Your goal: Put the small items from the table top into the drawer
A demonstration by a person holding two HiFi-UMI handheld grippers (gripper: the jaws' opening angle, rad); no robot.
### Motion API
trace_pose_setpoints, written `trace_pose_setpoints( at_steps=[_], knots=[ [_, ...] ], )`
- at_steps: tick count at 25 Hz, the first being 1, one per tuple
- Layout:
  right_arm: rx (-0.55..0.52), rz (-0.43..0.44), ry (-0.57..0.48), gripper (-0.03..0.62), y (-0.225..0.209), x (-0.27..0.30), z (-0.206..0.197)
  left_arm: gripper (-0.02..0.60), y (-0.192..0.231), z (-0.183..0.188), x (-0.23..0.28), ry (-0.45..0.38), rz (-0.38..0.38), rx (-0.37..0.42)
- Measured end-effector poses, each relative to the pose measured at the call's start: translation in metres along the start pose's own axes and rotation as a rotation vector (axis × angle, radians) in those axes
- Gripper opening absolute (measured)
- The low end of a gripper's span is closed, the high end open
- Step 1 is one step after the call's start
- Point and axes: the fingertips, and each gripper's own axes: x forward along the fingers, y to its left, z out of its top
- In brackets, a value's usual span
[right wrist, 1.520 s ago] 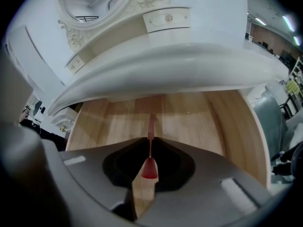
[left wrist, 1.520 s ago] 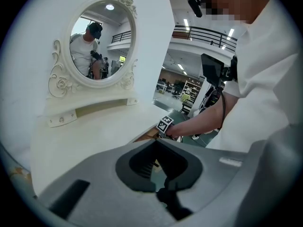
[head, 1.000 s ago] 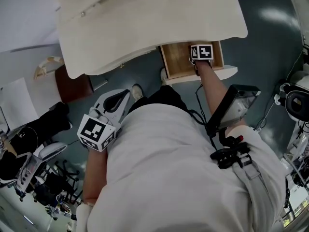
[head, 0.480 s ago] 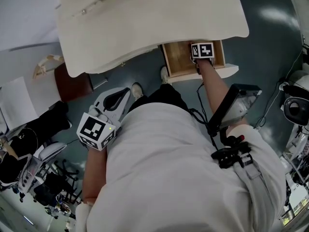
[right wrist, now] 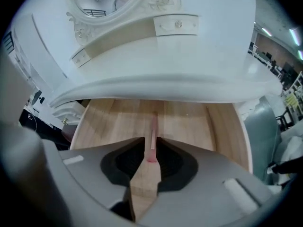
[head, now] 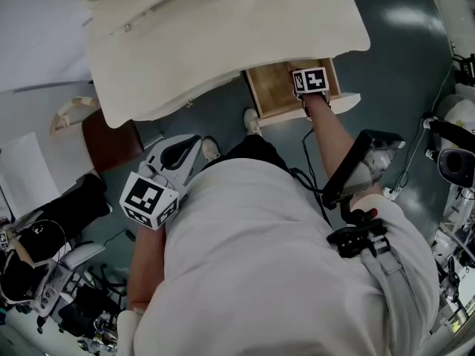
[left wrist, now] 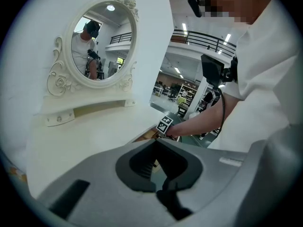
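Note:
The wooden drawer (head: pixel 273 89) stands pulled out under the white vanity table (head: pixel 223 43). My right gripper (head: pixel 309 81) reaches into it, and its marker cube hides the jaws in the head view. In the right gripper view, a thin pink stick (right wrist: pixel 152 136) lies on the drawer floor (right wrist: pixel 113 122). Its near end sits between the jaws of my right gripper (right wrist: pixel 151 143), which stand slightly apart and do not pinch it. My left gripper (head: pixel 185 150) hangs beside the person's left hip, shut and empty. It (left wrist: pixel 158 148) points toward the tabletop.
An oval mirror (left wrist: pixel 102 44) stands at the back of the table, with small drawers (right wrist: pixel 176 24) under it. A brown stool (head: pixel 111 136) is left of the table. Office chairs (head: pixel 52 273) crowd the lower left, and equipment (head: pixel 453 162) stands at the right.
The head view has shifted a little. Both grippers have stayed in place, the right one inside the drawer.

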Motion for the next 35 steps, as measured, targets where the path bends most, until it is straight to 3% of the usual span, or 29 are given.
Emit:
trace_pose_setpoints(
  at_steps=[15, 23, 30, 35],
  knots=[
    [-0.022, -0.092, -0.123, 0.002, 0.068, -0.083, -0.034, 0.000, 0.005, -0.034, -0.057, -0.053, -0.138, 0.075],
    [-0.031, -0.037, -0.185, 0.002, 0.126, -0.136, -0.071, 0.000, -0.016, -0.049, -0.083, -0.075, -0.176, 0.117],
    [-0.090, -0.006, -0.229, 0.002, 0.193, -0.163, -0.090, 0.000, -0.011, -0.066, -0.110, -0.086, -0.190, 0.138],
    [-0.144, 0.013, -0.277, 0.002, 0.238, -0.197, -0.112, 0.000, -0.029, -0.086, -0.136, -0.104, -0.195, 0.163]
  ],
)
